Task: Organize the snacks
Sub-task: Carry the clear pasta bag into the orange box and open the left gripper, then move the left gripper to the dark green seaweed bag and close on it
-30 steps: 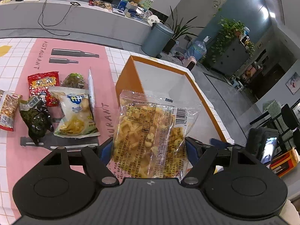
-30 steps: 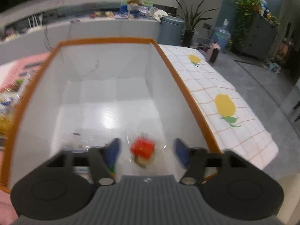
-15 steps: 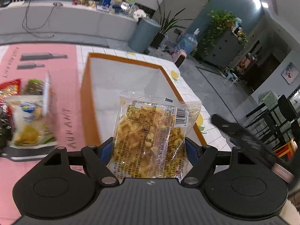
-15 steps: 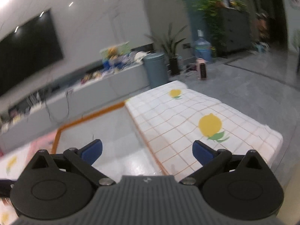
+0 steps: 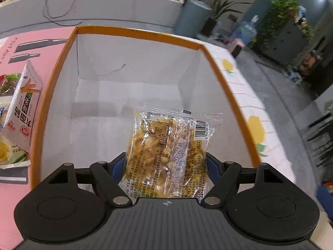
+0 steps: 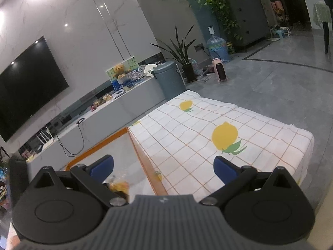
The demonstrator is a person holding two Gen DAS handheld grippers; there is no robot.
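Left gripper (image 5: pixel 166 166): blue pads clamped on the lower half of a clear snack packet (image 5: pixel 169 152), one pad each side. Right gripper (image 6: pixel 163 165): pads wide apart, nothing btwn them, hanging over the box's right rim and the lemon-print cloth (image 6: pixel 208 129).

Handling, my read: packet looks light, soft and crinkly, film prob. slippery; contents look like brittle crunchy bits, so a hard squeeze could crush them. Grip across the filled middle seems OK since the bulk gives the pads sthg to bite on; the flat sealed edges would likely slide out. Being so light it should drop w/o bouncing much.

Looks: transparent wrapper, pale yellow irregular pieces inside, printed text panel and a barcode near its top right corner, crimped seal along the top. It's upright, label side toward the cam.

Where: packet is held over the open box (image 5: pixel 226 87), white inside w/ orange rim, nearer the box's front right part. Can't tell how far above the floor it is. Box floor shows bare in the left view; right view catches sthg yellowish low inside the near end, too blurred to ID.

Outside the box's left wall, on the pink mat (image 5: pixel 41 37): a white carton-style snack pack (image 5: pixel 22 112) leaning close to the wall, more packets at the far left edge, cut off.
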